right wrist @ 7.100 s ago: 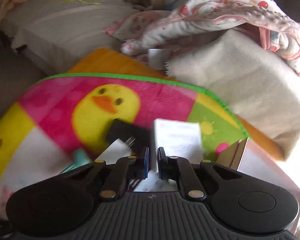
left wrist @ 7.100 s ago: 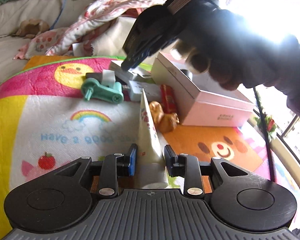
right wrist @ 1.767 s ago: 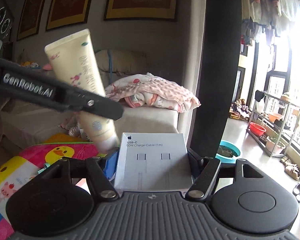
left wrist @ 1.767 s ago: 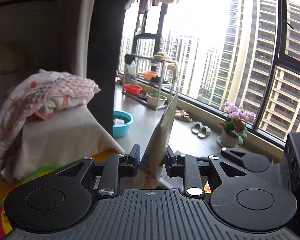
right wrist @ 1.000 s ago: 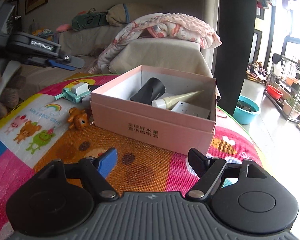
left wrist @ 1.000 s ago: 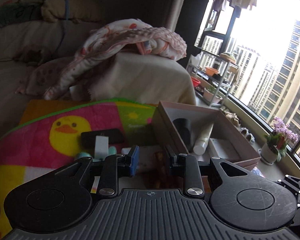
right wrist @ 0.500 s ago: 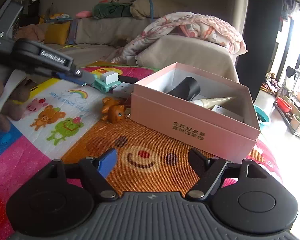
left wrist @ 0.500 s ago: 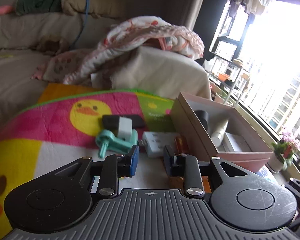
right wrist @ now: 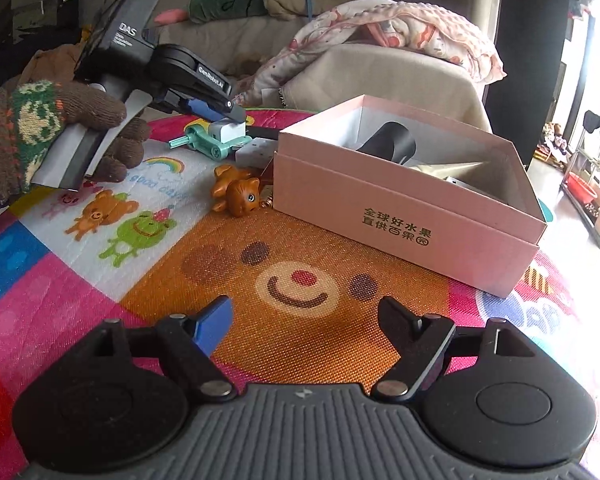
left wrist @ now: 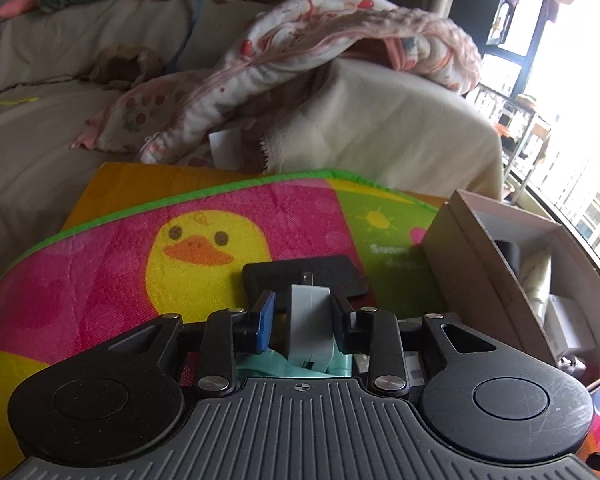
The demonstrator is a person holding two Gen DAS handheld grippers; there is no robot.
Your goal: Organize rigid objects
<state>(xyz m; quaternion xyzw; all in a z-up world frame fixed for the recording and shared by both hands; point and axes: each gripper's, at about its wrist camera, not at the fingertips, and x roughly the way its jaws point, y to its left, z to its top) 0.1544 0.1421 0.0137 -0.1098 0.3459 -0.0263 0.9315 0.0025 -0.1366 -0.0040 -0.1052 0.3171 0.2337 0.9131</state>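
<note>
My left gripper is open around a white plug adapter that rests on a teal plastic toy; small gaps show at both pads. The adapter also shows in the right wrist view under the left gripper. A flat black case lies just beyond it. The pink box holds a black cylinder, a cream tube and a white box. My right gripper is open and empty, low over the mat in front of the pink box.
A brown cat figurine and a white socket block lie on the colourful play mat left of the pink box. A sofa with blankets stands behind the mat. A window is at the right.
My left gripper has moved forward and down until its fingers straddle the white adapter. My right gripper has stayed open and drawn back slightly from the pink box.
</note>
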